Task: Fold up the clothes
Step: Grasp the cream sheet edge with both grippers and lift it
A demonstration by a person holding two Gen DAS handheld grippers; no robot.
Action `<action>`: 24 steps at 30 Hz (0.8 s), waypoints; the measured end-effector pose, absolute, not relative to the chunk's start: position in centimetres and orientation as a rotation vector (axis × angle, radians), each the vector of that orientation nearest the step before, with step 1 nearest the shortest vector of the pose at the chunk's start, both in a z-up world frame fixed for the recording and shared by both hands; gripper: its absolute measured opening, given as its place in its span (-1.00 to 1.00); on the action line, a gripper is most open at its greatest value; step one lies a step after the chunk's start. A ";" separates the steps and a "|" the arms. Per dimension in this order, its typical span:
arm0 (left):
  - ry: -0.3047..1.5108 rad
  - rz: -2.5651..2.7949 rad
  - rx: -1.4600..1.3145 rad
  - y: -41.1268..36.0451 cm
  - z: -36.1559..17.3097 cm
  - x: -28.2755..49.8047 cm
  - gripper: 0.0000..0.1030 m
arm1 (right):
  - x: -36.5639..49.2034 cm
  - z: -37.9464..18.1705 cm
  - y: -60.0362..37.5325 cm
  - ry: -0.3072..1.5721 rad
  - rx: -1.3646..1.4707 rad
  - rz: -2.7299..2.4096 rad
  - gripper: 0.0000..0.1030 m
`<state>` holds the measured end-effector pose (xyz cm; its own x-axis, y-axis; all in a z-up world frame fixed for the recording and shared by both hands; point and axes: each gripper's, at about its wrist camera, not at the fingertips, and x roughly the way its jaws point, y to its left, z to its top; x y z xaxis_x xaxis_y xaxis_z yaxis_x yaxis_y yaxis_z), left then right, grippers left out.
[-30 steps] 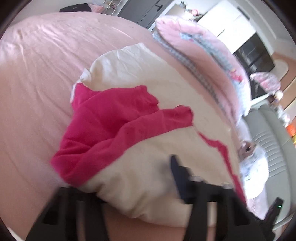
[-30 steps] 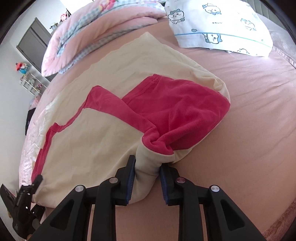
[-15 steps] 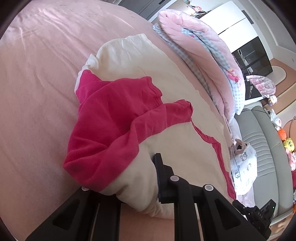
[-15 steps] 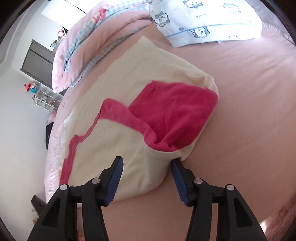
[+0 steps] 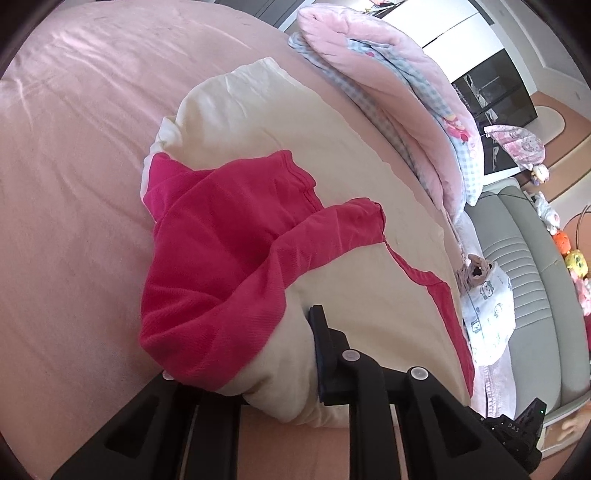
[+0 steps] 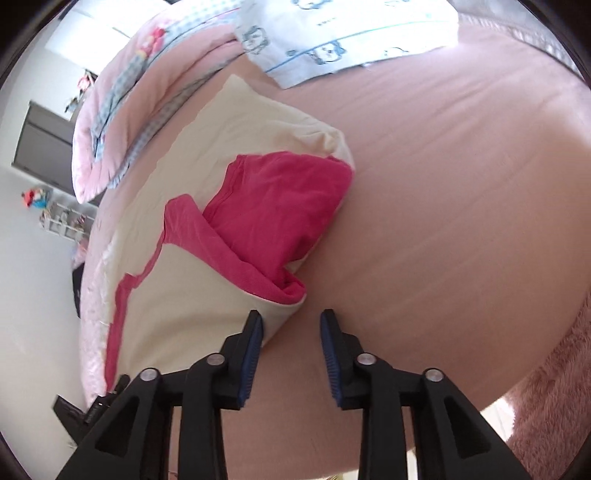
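A cream shirt with magenta sleeves (image 5: 236, 236) lies partly folded on the pink bed sheet (image 5: 66, 184). It also shows in the right wrist view (image 6: 258, 221). My left gripper (image 5: 240, 354) is open, with the near folded corner of the shirt lying between its fingers; the left finger is hidden under the cloth. My right gripper (image 6: 291, 332) is open and empty, just off the other near corner of the shirt, its left pad (image 6: 255, 332) touching the cream edge.
A folded pink and blue checked quilt (image 5: 399, 96) lies along the far side of the shirt. A white cartoon-print pillow (image 6: 343, 33) lies beyond it. A grey sofa (image 5: 532, 288) stands off the bed. A fluffy pink rug (image 6: 554, 406) is at the bed's edge.
My right gripper has opened, let go of the shirt corner and drawn back to the right. My left gripper has opened wider around the other corner.
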<state>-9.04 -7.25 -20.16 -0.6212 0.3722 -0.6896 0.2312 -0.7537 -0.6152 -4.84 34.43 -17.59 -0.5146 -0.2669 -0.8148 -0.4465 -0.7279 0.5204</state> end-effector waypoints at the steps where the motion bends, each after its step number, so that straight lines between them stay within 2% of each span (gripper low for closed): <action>1: -1.084 2.536 -1.317 -7.3 -20.3 -9.0 -0.71 | -5.0 -17.7 34.5 1.112 -1.485 2.408 -0.35; 5: -1.142 2.528 -1.291 -7.3 -20.8 -8.9 -0.71 | -6.1 -18.6 34.0 1.125 -1.427 2.473 -0.07; 9: -1.158 2.539 -1.300 -7.0 -20.7 -9.4 -0.70 | -8.7 -18.8 33.2 1.075 -1.442 2.574 0.59; 10: -1.152 2.537 -1.306 -7.0 -20.6 -9.5 -0.70 | -9.3 -18.6 32.6 1.012 -1.456 2.592 0.53; 11: -1.145 2.534 -1.312 -7.0 -20.5 -9.6 -0.70 | -9.9 -18.4 32.2 0.947 -1.469 2.602 0.38; 12: -1.138 2.530 -1.317 -7.0 -20.3 -9.6 -0.73 | -10.1 -18.5 32.0 0.874 -1.470 2.578 -0.25; 13: -1.132 2.527 -1.323 -7.0 -20.2 -9.7 -0.76 | -10.2 -18.6 31.9 0.823 -1.467 2.557 -0.37; 14: -1.137 2.511 -1.327 -7.2 -20.0 -9.6 -0.81 | -10.0 -18.6 32.4 0.887 -1.449 2.563 -0.45; 16: -1.151 2.476 -1.335 -7.5 -19.7 -9.4 -0.84 | -9.2 -18.6 33.1 0.995 -1.445 2.561 -0.56; 18: -1.091 2.494 -1.336 -7.2 -18.8 -9.3 -0.85 | -8.5 -18.1 33.1 0.999 -1.449 2.564 -0.61; 24: -1.137 2.463 -1.345 -8.0 -17.0 -7.3 -0.86 | -7.2 -15.8 32.8 1.066 -1.456 2.554 -0.62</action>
<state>-7.32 -8.02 -17.02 -0.6005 0.4244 -0.6777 0.2405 -0.7124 -0.6593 -7.24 32.79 -15.82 -0.5665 -0.3052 -0.7654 -0.3295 -0.7675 0.5499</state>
